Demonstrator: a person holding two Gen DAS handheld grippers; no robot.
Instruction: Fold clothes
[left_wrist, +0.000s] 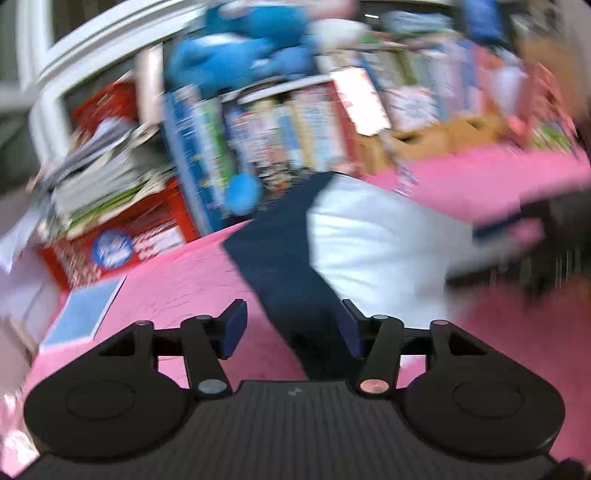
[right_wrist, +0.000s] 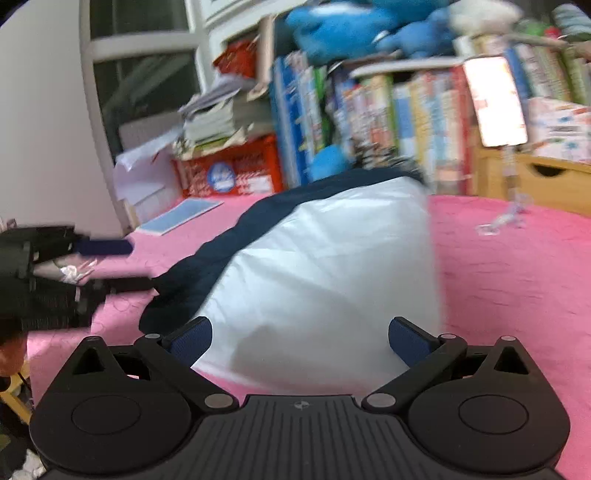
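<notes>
A garment with a white body (right_wrist: 332, 266) and a navy part (right_wrist: 207, 266) lies on the pink cover (right_wrist: 517, 280). In the left wrist view the navy strip (left_wrist: 288, 258) runs between the fingers of my left gripper (left_wrist: 291, 328), which is open, and the white part (left_wrist: 376, 243) lies to its right. The right wrist view shows my right gripper (right_wrist: 301, 339) open over the near edge of the white part. My left gripper (right_wrist: 122, 266) comes in from the left there, its fingers apart at the navy edge. My right gripper (left_wrist: 517, 236) is a dark blur in the left wrist view.
Behind the cover stand rows of books (right_wrist: 388, 110), with blue plush toys (right_wrist: 351, 26) on top. A red crate (right_wrist: 229, 173) carries stacked papers, and a wooden drawer box (right_wrist: 546, 181) sits at the right. A blue booklet (right_wrist: 184, 214) and a clear wrapper (right_wrist: 502, 218) lie on the cover.
</notes>
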